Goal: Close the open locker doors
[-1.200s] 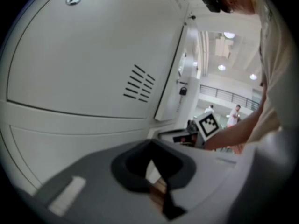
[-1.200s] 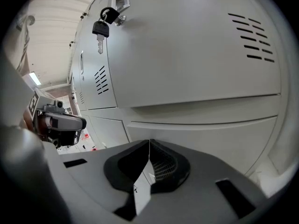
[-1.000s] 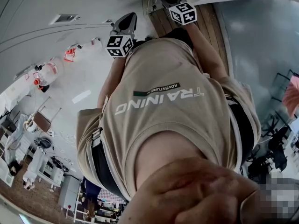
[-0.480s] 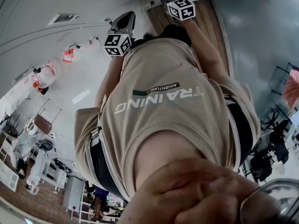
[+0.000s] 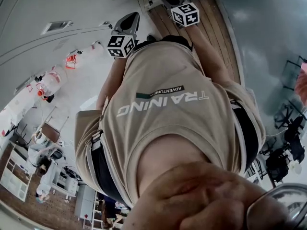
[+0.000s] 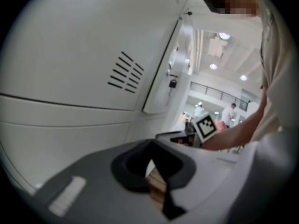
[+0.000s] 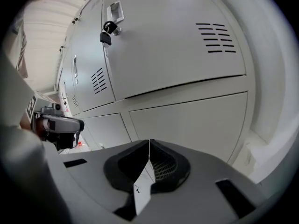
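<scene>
Two grippers were recorded facing the locker bank [image 7: 187,115]. The left gripper's [image 6: 150,164] jaws were seen pressed together with nothing between them. A locker door [image 6: 161,69] carrying a padlock [image 6: 172,84] was noted standing out from the bank at 1 o'clock. The right gripper's [image 7: 149,148] jaws were likewise pressed together and empty, with a vented door [image 7: 177,41] at 12 o'clock.

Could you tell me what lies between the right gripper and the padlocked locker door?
Nothing; the right gripper view shows bare space from right gripper to padlocked locker door.
</scene>
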Available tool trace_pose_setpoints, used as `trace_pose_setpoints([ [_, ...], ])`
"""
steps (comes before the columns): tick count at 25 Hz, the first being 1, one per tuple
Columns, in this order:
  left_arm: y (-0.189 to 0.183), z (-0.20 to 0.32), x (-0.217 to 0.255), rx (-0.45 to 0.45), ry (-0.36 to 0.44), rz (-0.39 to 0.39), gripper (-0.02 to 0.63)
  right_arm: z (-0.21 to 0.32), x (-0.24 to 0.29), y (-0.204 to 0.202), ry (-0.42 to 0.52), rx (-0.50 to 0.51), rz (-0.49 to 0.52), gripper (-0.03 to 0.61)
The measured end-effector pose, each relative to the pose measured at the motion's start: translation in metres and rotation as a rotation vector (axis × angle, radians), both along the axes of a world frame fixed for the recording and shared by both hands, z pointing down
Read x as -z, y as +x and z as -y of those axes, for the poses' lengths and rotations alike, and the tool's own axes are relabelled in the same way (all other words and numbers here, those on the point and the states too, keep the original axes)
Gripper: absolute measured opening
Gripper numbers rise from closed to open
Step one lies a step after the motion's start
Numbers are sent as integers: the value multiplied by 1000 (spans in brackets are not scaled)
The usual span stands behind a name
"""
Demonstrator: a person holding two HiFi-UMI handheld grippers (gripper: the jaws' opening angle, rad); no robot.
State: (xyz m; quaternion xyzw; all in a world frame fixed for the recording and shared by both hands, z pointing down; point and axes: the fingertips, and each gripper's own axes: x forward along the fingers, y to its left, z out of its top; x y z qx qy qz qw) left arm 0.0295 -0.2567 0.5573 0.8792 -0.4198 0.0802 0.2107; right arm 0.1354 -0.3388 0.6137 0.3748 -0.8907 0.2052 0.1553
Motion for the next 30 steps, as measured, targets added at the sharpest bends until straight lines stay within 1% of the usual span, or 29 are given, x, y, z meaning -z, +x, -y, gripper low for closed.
trace_pose_setpoints([
  [3, 8, -3, 2, -15, 7, 2, 6, -14, -2, 12, -6, -5, -9, 15],
  [8, 21, -16, 6, -24, 17, 8, 6, -36, -1, 34, -20, -43, 39, 15],
  [11, 29, -32, 6, -25, 16, 15, 6, -54, 3, 43, -14, -46, 47, 15],
  [16, 42, -59, 11, -2, 24, 20, 6, -84, 30, 54, 8, -70, 123, 15],
  [19, 52, -78, 16, 1, 38, 23, 6, -112, 49, 56, 77, -12, 66, 15],
  [21, 60, -91, 18, -2, 45, 30, 6, -133, 59, 56, 100, 22, 53, 15],
  [23, 70, -107, 21, -8, 48, 38, 6, -155, 65, 58, 103, 41, 47, 15],
  [26, 82, -133, 30, -7, 59, 42, 6, -186, 67, 61, 115, 78, 9, 15],
  [28, 82, -150, 32, 5, 55, 50, 6, -202, 63, 61, 113, 82, 17, 15],
  [30, 78, -169, 31, 17, 40, 63, 6, -220, 55, 60, 94, 70, 46, 15],
])
